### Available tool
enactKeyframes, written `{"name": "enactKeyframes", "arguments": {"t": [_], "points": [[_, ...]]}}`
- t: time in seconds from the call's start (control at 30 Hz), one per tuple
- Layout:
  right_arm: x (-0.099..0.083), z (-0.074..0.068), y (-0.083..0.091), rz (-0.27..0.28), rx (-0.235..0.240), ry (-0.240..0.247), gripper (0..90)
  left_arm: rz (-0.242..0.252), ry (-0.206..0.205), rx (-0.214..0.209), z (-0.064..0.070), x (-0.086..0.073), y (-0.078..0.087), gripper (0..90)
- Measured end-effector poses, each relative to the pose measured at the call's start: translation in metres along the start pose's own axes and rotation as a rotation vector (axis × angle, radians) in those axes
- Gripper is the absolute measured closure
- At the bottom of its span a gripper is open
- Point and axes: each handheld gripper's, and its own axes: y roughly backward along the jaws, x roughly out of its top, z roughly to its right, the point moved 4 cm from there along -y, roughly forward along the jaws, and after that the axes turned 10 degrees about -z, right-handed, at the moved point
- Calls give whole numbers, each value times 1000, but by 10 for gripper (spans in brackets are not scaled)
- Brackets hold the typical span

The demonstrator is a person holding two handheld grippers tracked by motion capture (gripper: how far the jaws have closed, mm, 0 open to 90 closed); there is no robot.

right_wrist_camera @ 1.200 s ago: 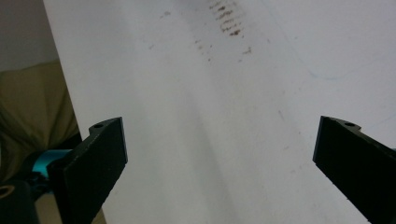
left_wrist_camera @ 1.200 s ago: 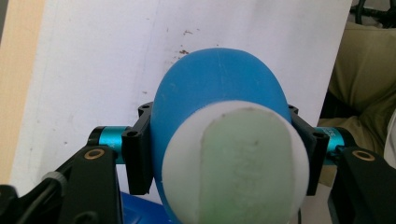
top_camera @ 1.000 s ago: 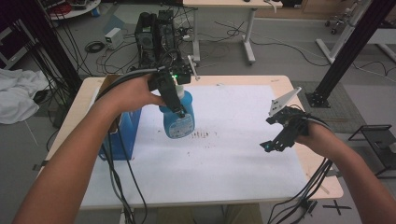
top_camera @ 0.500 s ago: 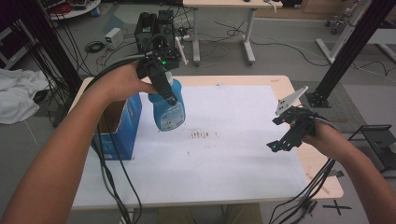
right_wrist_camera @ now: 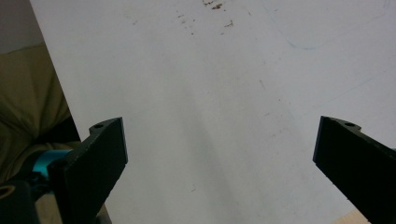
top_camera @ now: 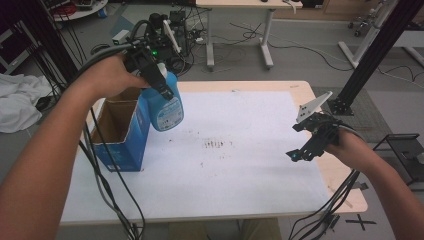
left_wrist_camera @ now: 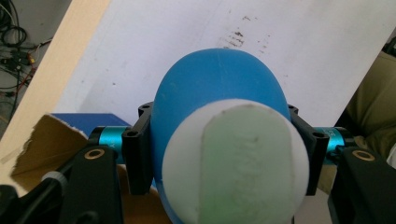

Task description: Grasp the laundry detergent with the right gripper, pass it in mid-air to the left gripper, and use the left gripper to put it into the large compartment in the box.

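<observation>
In the high view, the left gripper (top_camera: pixel 161 86) is holding a blue bottle (top_camera: pixel 166 107) in the air beside an open box (top_camera: pixel 120 131). In the left gripper view, its jaws are pinching the bottle (left_wrist_camera: pixel 219 93). In the right gripper view, the right gripper (right_wrist_camera: pixel 219 154) is hovering spread wide over the white mat (right_wrist_camera: pixel 210 93).

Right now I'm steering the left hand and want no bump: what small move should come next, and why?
Probably ease the left claw leftward and down over the open blue cardboard box. It is shut on the blue plastic bottle, which hangs in the air beside the box's right wall, above the white table sheet.
</observation>
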Motion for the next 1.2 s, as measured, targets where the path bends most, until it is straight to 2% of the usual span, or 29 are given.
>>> {"name": "enactKeyframes", "arguments": {"t": [0.07, 0.1, 0.2, 0.3, 0.33, 0.37, 0.47, 0.63, 0.67, 0.7, 0.73, 0.87, 0.93, 0.97, 1.03, 1.2], "points": [[1, 1, 2, 21, -15, 20, 20, 2, -7, 4, -4, -4, 5, 379], [1, -1, 4, 20, -6, 8, 20, -4, -17, 8, -6, -6, 9, 379], [2, 0, 5, 30, -23, 16, 20, 9, -8, 7, -13, -12, 15, 378], [3, 0, 6, 29, -21, 19, 20, 7, -8, 13, -20, -20, 20, 379], [3, 0, 7, 29, -21, 17, 20, -7, -25, 15, -24, -24, 22, 379], [3, 1, 7, 36, -26, 35, 20, 12, -9, 13, -25, -26, 23, 379], [3, 1, 9, 30, -25, 18, 20, 29, 6, 7, -32, -33, 26, 378], [3, 2, 7, 33, -18, 30, 20, 37, 29, 12, -41, -45, 36, 378], [2, 1, 8, 25, -18, 17, 20, 37, 35, 15, -43, -47, 39, 378], [2, 3, 8, 29, -27, 28, 20, 45, 47, 17, -44, -49, 40, 378], [1, 2, 8, 24, -19, 13, 20, 47, 54, 21, -46, -52, 42, 378], [0, 2, 8, 24, -15, 16, 20, 45, 94, 29, -53, -65, 48, 378], [0, 2, 8, 28, -20, 12, 20, 39, 100, 33, -57, -70, 49, 378], [0, 3, 8, 29, -21, 14, 20, 48, 123, 32, -58, -72, 49, 378], [-1, 3, 8, 26, -17, 14, 20, 47, 140, 36, -60, -77, 48, 378], [0, 3, 8, 18, -14, 17, 20, 30, 127, 53, -66, -86, 49, 379]]}}
